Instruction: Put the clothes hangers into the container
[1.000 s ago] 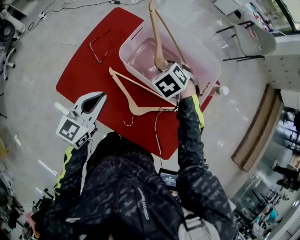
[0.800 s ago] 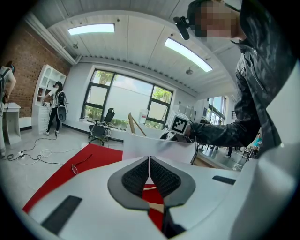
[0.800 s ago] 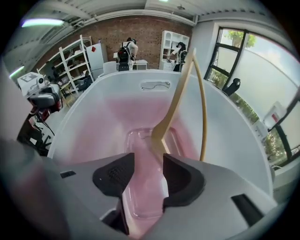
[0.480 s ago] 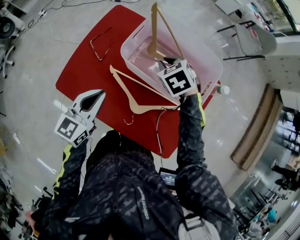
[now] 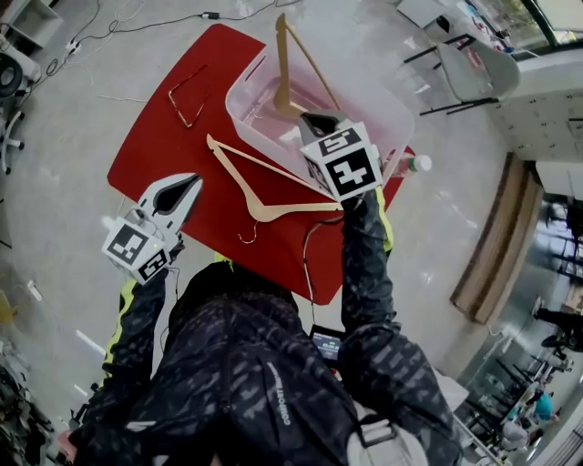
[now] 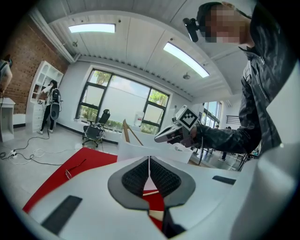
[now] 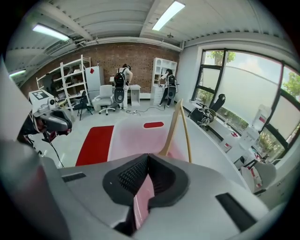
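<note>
A translucent container (image 5: 383, 109) stands on the far side of a red mat (image 5: 155, 136). One wooden hanger (image 5: 284, 64) leans upright inside it, also in the right gripper view as the hanger (image 7: 177, 126) just beyond my jaws. A second wooden hanger (image 5: 264, 187) lies on the mat by the container's near wall. A thin wire hanger (image 5: 187, 94) lies at the mat's far left. My right gripper (image 5: 314, 123) hangs over the container, shut with nothing between its pads. My left gripper (image 5: 187, 187) hovers over the mat's near left edge, shut and empty.
A plastic bottle (image 5: 414, 164) lies right of the container. A black cable (image 5: 308, 246) runs across the mat's near edge. Grey floor surrounds the mat, with cables (image 5: 137, 23) at the far left. Chairs, shelves and people stand further off in the room.
My right gripper has drawn back and up from the hanger in the container, which stays leaning against the far rim. The left gripper has barely moved.
</note>
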